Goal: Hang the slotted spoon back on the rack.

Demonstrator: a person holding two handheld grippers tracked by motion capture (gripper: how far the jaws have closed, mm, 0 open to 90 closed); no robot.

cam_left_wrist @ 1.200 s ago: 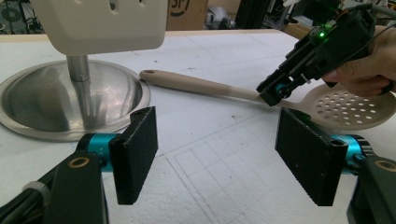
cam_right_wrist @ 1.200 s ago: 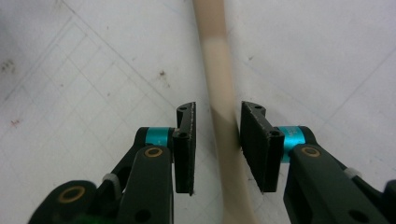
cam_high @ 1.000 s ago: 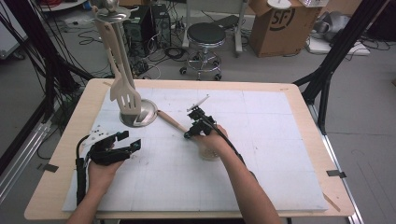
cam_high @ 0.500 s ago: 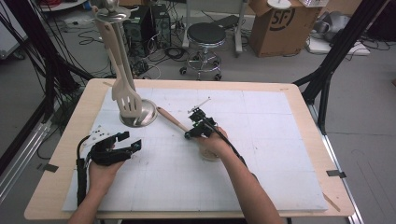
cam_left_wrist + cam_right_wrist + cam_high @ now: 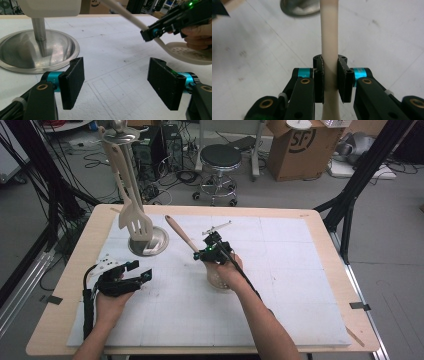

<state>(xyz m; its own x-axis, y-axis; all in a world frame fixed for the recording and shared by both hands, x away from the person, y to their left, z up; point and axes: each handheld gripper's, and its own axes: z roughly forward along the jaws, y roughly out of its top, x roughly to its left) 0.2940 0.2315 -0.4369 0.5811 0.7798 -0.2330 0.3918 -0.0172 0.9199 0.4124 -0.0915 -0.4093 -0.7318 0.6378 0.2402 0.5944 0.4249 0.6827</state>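
Observation:
A cream perforated spoon (image 5: 181, 234) slants up toward the far left, its handle (image 5: 329, 30) pinched between the pads of my right gripper (image 5: 330, 75). Those jaws have just been closing on the handle. In the high view the right gripper (image 5: 209, 251) sits mid-table, with the spoon's bowl (image 5: 190, 51) low by the hand. My left gripper (image 5: 137, 270) rests at the table's left, open, nothing between its pads (image 5: 72, 85). A utensil stand with a round metal base (image 5: 148, 241) holds a hanging slotted spatula (image 5: 132, 217).
A white gridded mat (image 5: 300, 270) covers the wooden table. The stand's base (image 5: 37, 53) lies just ahead of the left gripper. Behind the table are a stool (image 5: 219, 157), a cardboard box (image 5: 295, 145) and cables on the floor.
The right gripper has risen a little with the spoon; the handle's far end, which lay low near the stand's base, now points up. The left gripper has stayed put.

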